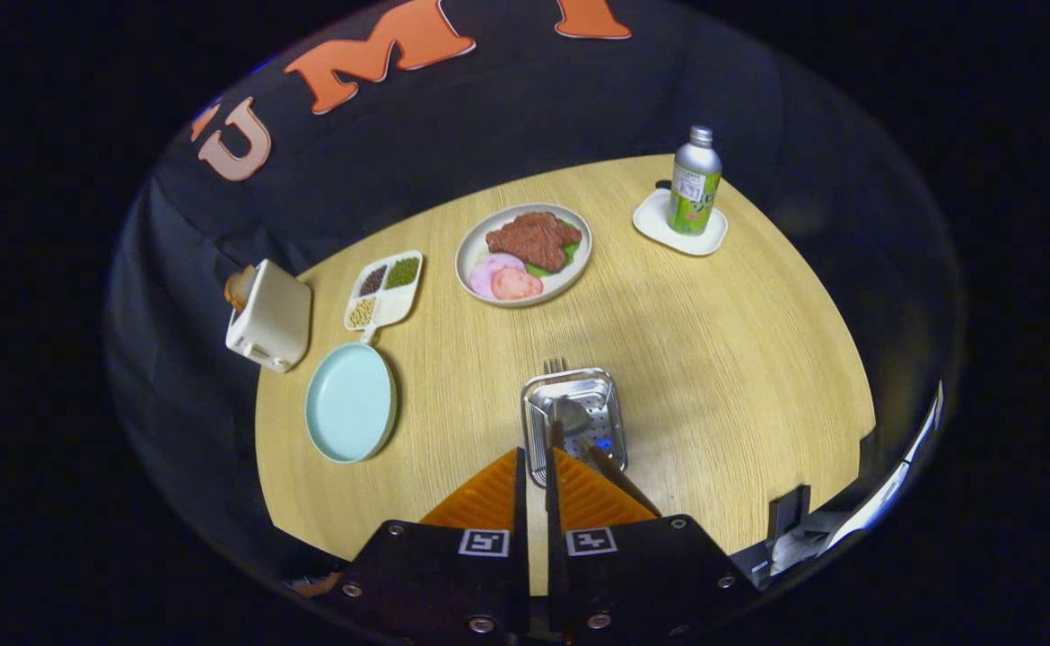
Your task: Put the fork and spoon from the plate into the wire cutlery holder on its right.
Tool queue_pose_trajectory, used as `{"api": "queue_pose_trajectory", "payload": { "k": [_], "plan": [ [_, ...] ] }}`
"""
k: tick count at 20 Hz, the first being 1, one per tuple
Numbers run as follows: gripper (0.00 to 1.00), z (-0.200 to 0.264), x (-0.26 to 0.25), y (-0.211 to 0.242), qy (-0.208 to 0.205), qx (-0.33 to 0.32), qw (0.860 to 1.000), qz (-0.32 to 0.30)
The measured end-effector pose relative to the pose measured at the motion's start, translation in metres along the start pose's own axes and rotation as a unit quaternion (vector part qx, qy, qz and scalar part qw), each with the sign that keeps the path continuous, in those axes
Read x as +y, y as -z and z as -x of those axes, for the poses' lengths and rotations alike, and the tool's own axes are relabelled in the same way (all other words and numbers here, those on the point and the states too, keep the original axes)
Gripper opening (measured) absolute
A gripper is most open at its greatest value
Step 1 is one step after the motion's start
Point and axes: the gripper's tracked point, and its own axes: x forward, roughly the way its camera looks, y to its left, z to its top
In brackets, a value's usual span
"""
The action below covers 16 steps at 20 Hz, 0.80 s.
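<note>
Jaws point(534, 467) closed to a thin slit, with what looks like the spoon point(566, 414) handle running up through it; grip judged likely, contact itself not clear. Spoon bowl sits just ahead of the tips, inside the holder point(576, 422), which stands directly ahead. Fork point(555, 365) already in the holder: tines show above its far rim, and a dark handle leans out toward the right fingertip. Plate point(351, 402) empty, ahead and well off to the left on the table point(740, 359). Handling: the spoon looks like thin metal, so light, stiff, smooth and prone to pivot; pinch mid-handle, across the flat. Holder looks light; could tip or slide if knocked.
</note>
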Motion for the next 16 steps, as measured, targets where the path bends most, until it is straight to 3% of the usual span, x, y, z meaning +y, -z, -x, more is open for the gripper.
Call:
{"api": "queue_pose_trajectory", "payload": {
  "k": [3, 7, 12, 16],
  "plan": [
    [0.18, 0.022, 0.010, -0.046, -0.012, -0.091, 0.996, 0.022],
    [0.38, 0.071, 0.030, -0.109, -0.029, -0.229, 0.972, 0.040],
    [0.71, 0.134, 0.041, -0.163, -0.014, -0.376, 0.922, 0.086],
    [0.88, 0.184, 0.051, -0.190, 0.004, -0.469, 0.876, 0.113]
  ]
}}
